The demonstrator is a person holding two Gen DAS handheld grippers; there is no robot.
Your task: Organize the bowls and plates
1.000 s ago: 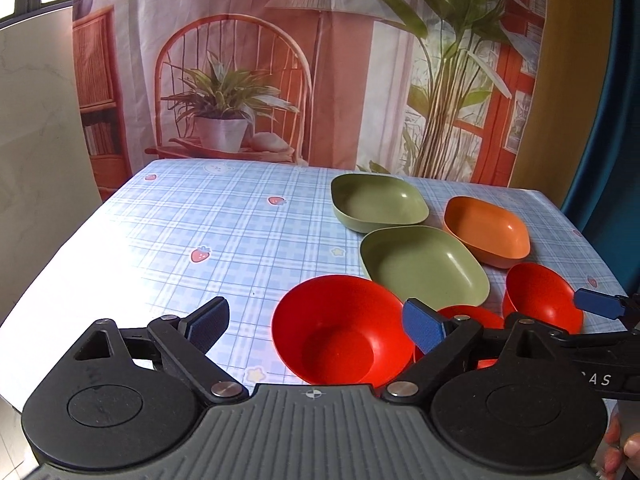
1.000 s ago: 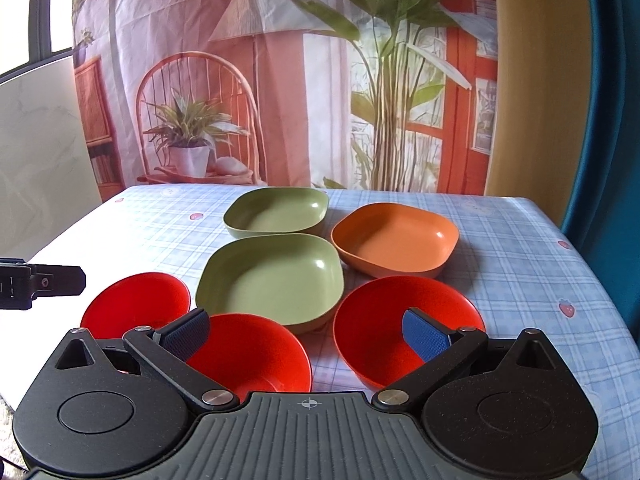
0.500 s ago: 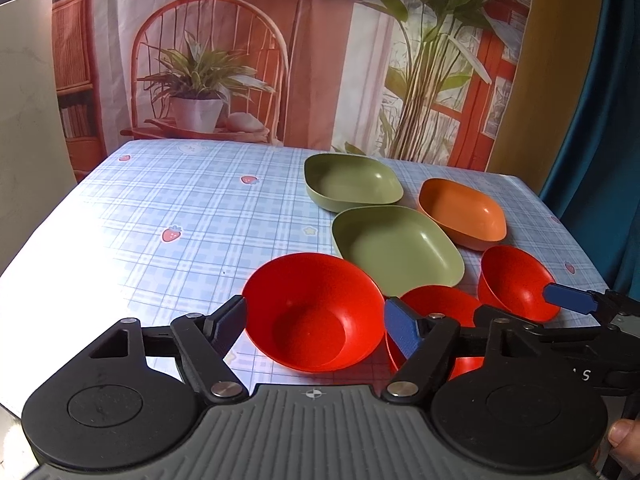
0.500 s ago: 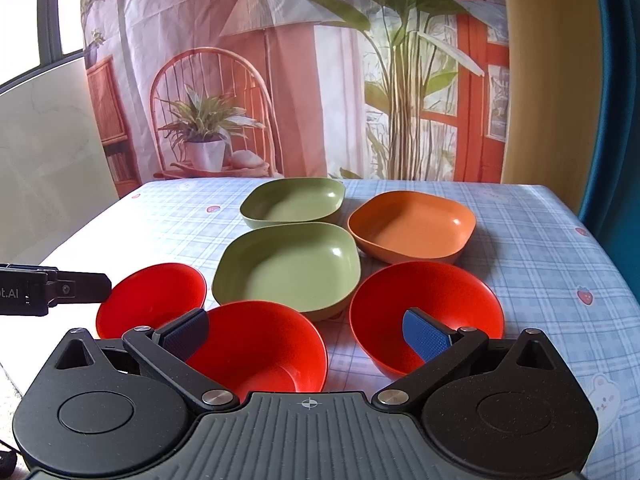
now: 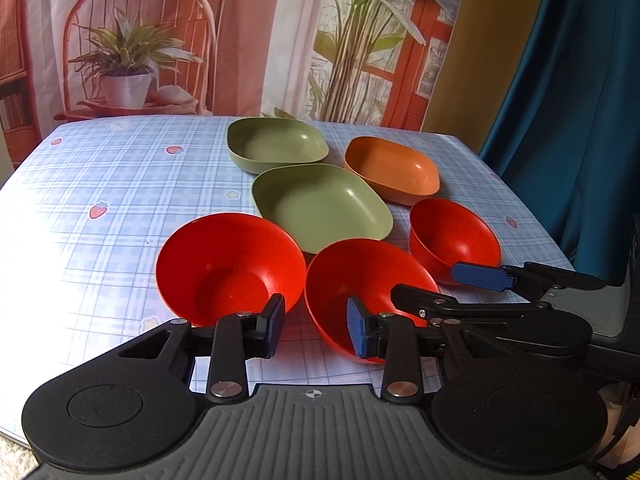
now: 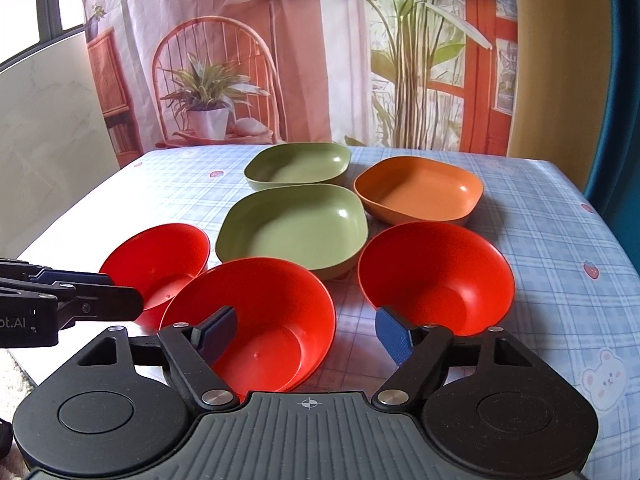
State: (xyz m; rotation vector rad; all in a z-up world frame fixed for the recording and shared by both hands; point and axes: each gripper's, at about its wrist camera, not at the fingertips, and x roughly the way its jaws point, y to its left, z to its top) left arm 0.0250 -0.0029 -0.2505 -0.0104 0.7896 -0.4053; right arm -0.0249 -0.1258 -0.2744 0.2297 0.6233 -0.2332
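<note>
My left tongs (image 5: 316, 330) have narrowed and moved between 2 red bowls (image 5: 228, 260), gripping nothing; my right tongs (image 6: 306, 330) stay apart, so stacking hasn't begun.

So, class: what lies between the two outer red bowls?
A third red bowl sits between the left red bowl and the right red bowl; the right wrist view shows it best.

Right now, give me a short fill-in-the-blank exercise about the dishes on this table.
1. The round bowls number ___.
2. The two square plates nearest the left edge are coloured ___.
3. The orange plate is ___ in shape.
4. Both the left gripper and right gripper have jaws that are ___.

Missing words: three; green; square; open
</note>
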